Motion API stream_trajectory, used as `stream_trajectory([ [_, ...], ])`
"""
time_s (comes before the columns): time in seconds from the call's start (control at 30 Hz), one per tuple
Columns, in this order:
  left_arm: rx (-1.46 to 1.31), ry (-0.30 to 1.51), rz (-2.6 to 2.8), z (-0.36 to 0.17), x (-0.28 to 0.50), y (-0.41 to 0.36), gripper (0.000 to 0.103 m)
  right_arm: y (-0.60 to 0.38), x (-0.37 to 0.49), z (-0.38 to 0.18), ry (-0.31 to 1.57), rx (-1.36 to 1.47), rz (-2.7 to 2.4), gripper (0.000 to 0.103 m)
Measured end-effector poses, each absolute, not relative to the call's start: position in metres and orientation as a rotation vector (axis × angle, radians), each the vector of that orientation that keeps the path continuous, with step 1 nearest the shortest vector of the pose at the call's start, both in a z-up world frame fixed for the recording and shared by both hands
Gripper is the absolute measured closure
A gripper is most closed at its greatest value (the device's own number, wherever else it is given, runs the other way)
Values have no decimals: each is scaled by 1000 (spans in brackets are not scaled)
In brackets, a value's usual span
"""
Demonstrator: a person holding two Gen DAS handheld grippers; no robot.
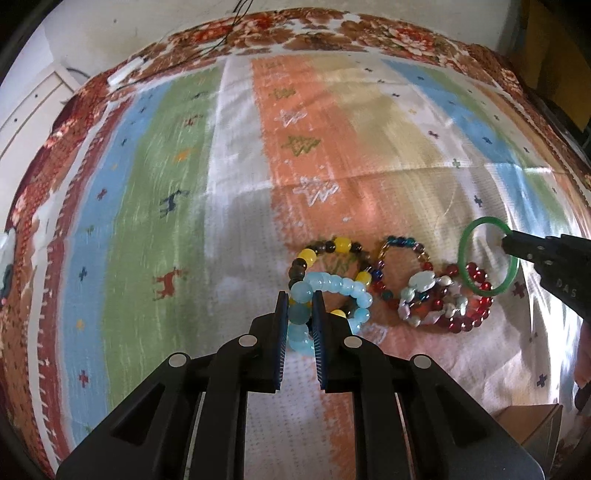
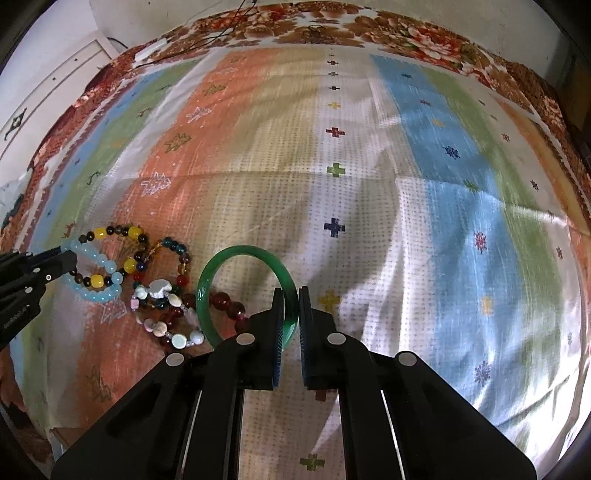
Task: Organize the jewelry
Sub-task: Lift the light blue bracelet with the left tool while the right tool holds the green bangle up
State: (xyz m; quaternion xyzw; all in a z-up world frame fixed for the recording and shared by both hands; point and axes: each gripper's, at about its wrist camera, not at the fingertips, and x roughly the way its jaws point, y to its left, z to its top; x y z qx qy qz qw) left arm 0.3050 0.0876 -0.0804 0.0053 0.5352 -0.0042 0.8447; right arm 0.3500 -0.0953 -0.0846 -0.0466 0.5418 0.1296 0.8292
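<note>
cloth (image 2: 369, 229): vertical stripes in blue, green, white, orange, beige, scattered small cross, tree and deer motifs; bedspread (image 1: 332, 33) under it brown/red floral; bangle (image 2: 210, 295) solid green; bead bracelet (image 1: 332, 286) pale blue; second bracelet (image 1: 328, 249) yellow and dark brown beads; third (image 1: 402, 245) mixed teal/amber/red; fourth (image 1: 476, 314) dark red; both grippers black, blue pads

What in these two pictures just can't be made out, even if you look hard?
- Pale blue bead bracelet: its near part sits between the left gripper fingers in the left wrist view.
- Green glass bangle: the right gripper covers its near rim in the right wrist view.
- Dark red bead bracelet: partly behind the bangle.
- Brown box: cut off.
</note>
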Motion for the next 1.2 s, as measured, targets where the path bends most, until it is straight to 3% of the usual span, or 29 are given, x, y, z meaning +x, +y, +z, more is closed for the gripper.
stream_trajectory([
  [1.13,26,1198,36,-106,311,97,88,-90,345,-85,1163,-106,318,95],
  [1.2,35,1195,31,-106,311,96,92,-90,345,-86,1164,-108,318,94],
])
